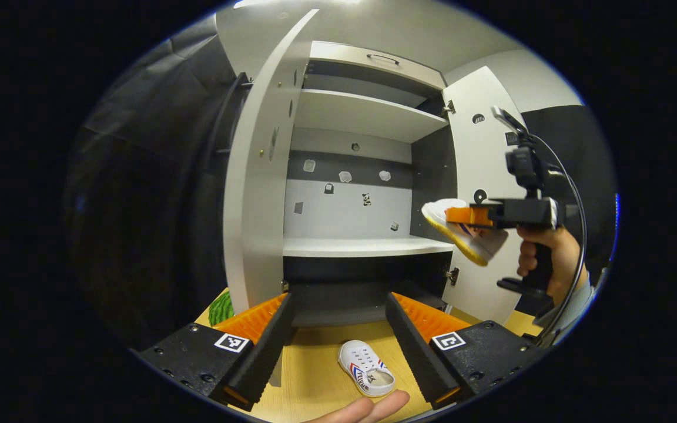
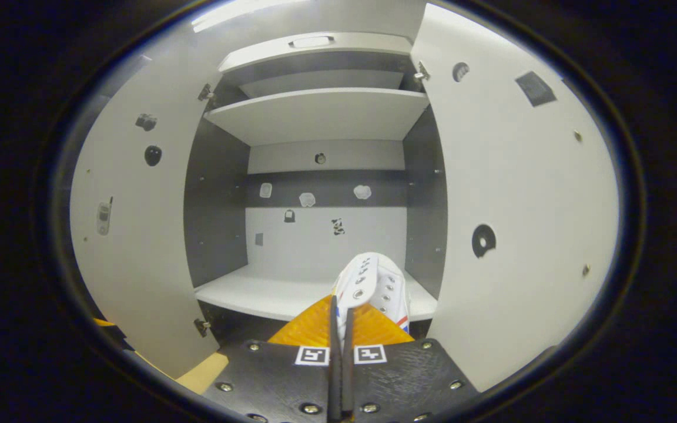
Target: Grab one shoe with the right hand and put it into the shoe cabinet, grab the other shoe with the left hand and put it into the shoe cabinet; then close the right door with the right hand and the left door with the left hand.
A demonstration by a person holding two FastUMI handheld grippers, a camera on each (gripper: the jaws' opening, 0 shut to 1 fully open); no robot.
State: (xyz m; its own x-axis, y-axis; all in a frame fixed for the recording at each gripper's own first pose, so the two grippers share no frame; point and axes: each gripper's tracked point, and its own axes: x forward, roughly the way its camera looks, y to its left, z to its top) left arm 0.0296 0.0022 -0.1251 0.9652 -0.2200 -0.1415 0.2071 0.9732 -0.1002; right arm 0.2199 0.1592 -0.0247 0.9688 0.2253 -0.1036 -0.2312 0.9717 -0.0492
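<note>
- Wooden surface (image 1: 315,364) in front of a pale cabinet (image 1: 350,117), with both doors swung wide: left door (image 1: 256,176), right door (image 1: 479,164).
- Right tongs (image 2: 339,329) are pressed tight on the first shoe (image 2: 374,288), pinching its upper near the heel, so the toe points into the cabinet.
- In the left gripper view those same tongs (image 1: 468,216) carry that shoe (image 1: 462,232) in the air, tilted sole-down-left, just in front of the right door and a little above the middle shelf (image 1: 362,247), with a hand (image 1: 544,258) on the grip.
- That shoe is not yet set down — it hangs at the mouth of the cabinet, near the shelf's right end.
- Left tongs (image 1: 338,346) are spread wide and hold nothing.
- Second shoe (image 1: 367,369) lies on the surface between the left fingers, low in that view, toe towards the cabinet — apart from both fingers.
- Judged progress: early. First shoe grasped and lifted; placing it, the whole of the second shoe, and both doors remain.
</note>
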